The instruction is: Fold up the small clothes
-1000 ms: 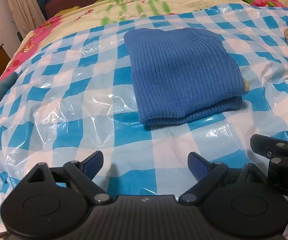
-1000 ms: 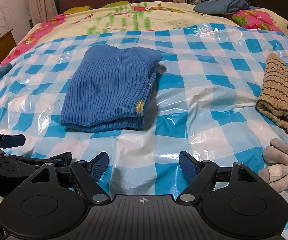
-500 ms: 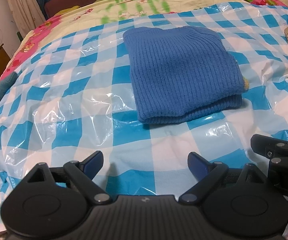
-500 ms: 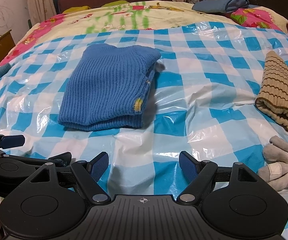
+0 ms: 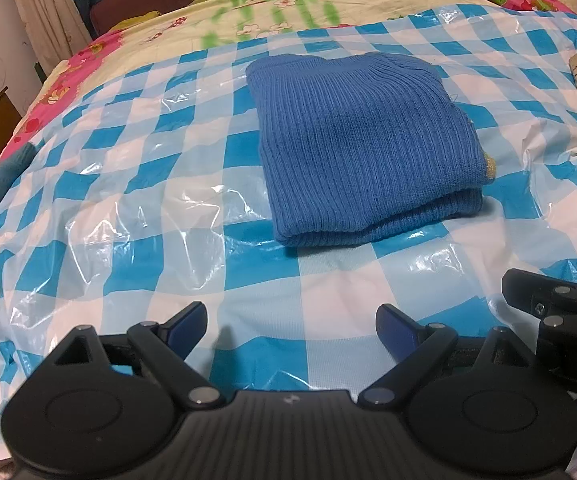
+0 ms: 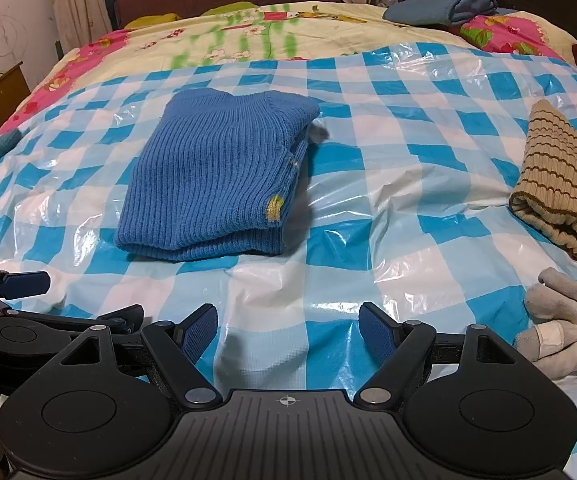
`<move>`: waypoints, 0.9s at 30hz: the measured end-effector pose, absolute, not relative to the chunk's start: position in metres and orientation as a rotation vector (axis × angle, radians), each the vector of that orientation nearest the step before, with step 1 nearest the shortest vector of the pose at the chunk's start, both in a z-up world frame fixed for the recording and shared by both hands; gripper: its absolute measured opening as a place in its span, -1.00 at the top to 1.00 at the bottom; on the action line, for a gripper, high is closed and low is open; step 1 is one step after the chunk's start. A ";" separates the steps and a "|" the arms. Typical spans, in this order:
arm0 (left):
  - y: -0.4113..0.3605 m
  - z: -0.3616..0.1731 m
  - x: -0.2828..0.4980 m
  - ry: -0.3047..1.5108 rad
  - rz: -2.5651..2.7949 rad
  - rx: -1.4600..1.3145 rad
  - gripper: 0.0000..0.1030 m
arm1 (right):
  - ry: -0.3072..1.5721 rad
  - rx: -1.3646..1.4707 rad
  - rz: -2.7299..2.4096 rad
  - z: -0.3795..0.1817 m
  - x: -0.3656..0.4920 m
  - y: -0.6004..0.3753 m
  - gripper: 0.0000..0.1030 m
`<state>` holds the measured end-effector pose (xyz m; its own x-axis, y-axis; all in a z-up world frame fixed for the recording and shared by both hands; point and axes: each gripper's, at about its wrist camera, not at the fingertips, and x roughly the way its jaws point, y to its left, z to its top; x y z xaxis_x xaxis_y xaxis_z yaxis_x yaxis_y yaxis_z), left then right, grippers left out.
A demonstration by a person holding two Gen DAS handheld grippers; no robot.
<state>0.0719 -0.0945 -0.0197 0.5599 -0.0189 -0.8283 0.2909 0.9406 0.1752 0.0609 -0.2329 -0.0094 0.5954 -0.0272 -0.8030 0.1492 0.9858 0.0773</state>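
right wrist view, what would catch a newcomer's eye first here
The folded blue sweater lies in the middle of the blue-and-white checked plastic sheet over the bed. At the right edge sit a folded tan striped sweater and, nearer, a grey glove. The right gripper is open and empty in the foreground.

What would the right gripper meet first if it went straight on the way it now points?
Most likely the checked plastic sheet just ahead of the open right gripper, short of the folded blue sweater. Depth is hard to judge in this fisheye view.
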 end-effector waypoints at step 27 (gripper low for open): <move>-0.093 -0.024 0.073 0.979 -0.187 0.295 -0.87 | 0.936 0.151 -0.107 -0.014 0.060 -0.233 -0.54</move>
<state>0.0730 -0.0933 -0.0239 0.5461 -0.0234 -0.8374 0.2870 0.9443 0.1608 0.0598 -0.2333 -0.0138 0.5885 -0.0263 -0.8081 0.1572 0.9841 0.0825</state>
